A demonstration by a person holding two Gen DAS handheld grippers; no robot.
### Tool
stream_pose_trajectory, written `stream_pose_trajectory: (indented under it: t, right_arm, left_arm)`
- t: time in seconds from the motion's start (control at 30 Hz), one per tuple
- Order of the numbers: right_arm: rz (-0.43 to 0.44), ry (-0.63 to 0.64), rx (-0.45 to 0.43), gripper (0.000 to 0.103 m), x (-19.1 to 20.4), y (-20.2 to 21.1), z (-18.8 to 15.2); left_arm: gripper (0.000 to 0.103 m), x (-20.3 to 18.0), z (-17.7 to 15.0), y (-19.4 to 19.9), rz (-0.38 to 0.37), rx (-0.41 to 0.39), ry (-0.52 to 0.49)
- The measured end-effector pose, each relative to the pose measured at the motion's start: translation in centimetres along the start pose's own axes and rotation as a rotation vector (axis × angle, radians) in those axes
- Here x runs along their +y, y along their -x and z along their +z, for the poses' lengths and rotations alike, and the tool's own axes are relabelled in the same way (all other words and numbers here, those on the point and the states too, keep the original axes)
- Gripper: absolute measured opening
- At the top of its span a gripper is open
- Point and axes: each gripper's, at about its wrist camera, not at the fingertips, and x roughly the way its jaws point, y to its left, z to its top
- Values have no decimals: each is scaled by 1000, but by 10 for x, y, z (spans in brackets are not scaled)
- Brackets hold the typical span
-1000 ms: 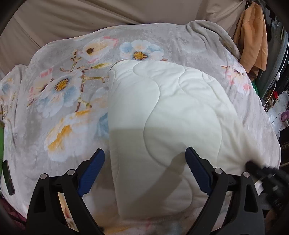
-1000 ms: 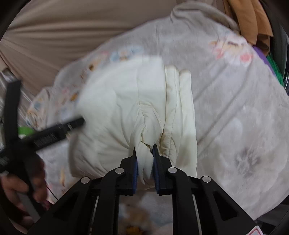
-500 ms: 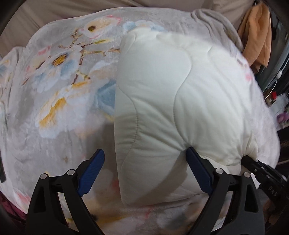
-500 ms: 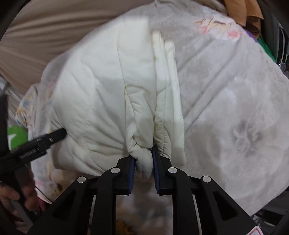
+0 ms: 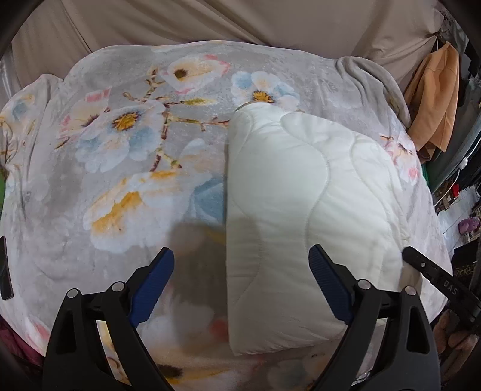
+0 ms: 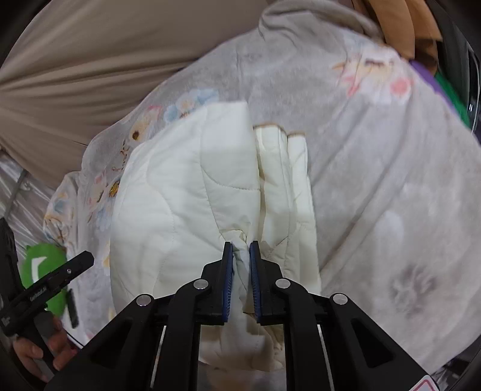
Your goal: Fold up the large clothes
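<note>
A white quilted garment (image 5: 303, 216) lies folded into a thick stack on the floral grey blanket (image 5: 126, 168). My left gripper (image 5: 240, 264) is open and empty, hovering over the stack's near left edge. My right gripper (image 6: 240, 255) is shut on a bunched fold at the near edge of the quilted garment (image 6: 186, 204). Its layered folded edges (image 6: 285, 180) show to the right of the jaws. The right gripper's tip (image 5: 421, 264) also shows at the garment's right side in the left wrist view.
A beige curtain (image 5: 240, 21) hangs behind the bed. Orange clothing (image 5: 436, 99) hangs at the far right. A dark phone-like object (image 5: 6, 270) lies at the blanket's left edge. A green object (image 6: 45, 270) sits at the left, behind the left gripper's finger (image 6: 60, 273).
The right gripper lifted the garment's near edge, then lowered it back; the stack lies flatter again. The left gripper stayed open and pulled back and to the left.
</note>
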Motion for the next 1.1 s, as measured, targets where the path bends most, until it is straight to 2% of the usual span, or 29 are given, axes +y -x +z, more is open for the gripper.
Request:
stream_pose_trajectory:
  t: [0.1, 0.17, 0.27, 0.33, 0.4, 0.47, 0.53, 0.57, 0.67, 0.7, 0.87, 0.97, 1.03, 1.1]
  right_arm:
    - [-39, 18, 107, 15, -10, -35, -11]
    - [-33, -8, 117, 16, -12, -33, -8]
    - [1, -29, 50, 19, -11, -6, 4]
    - [-17, -51, -6, 28, -17, 11, 12]
    - [-35, -85, -19, 38, -28, 13, 18]
    - [-57, -125, 14, 41, -43, 2, 21]
    - [-48, -150, 84, 45, -51, -17, 20]
    - [-37, -159, 108, 46, -52, -25, 19]
    - [33, -175, 166, 51, -48, -43, 15]
    - [36, -173, 174, 57, -46, -47, 14]
    - [62, -216, 227, 64, -48, -77, 13]
    - [95, -252, 245, 64, -54, -89, 13]
    - [106, -251, 247, 58, -53, -91, 14]
    - [102, -200, 225, 33, -45, -82, 16]
  left_arm:
    - [89, 6, -4, -16, -3, 46, 13]
    - [89, 9, -4, -22, -33, 77, 42]
    - [89, 16, -1, -23, -90, 82, 79]
    - [90, 18, 3, -25, -132, 91, 106]
    - [92, 20, 6, -32, -167, 105, 125]
    - [93, 16, 9, -43, -201, 137, 130]
    - [96, 12, 10, -58, -228, 175, 129]
    - [98, 10, 10, -67, -248, 194, 135]
    - [98, 10, 9, -87, -325, 235, 172]
    - [98, 11, 9, -93, -352, 246, 196]
    - [98, 11, 8, -111, -404, 245, 210]
    - [98, 7, 10, -111, -394, 248, 214]
    - [97, -2, 13, -105, -359, 237, 178]
    - [88, -16, 16, -92, -310, 206, 113]
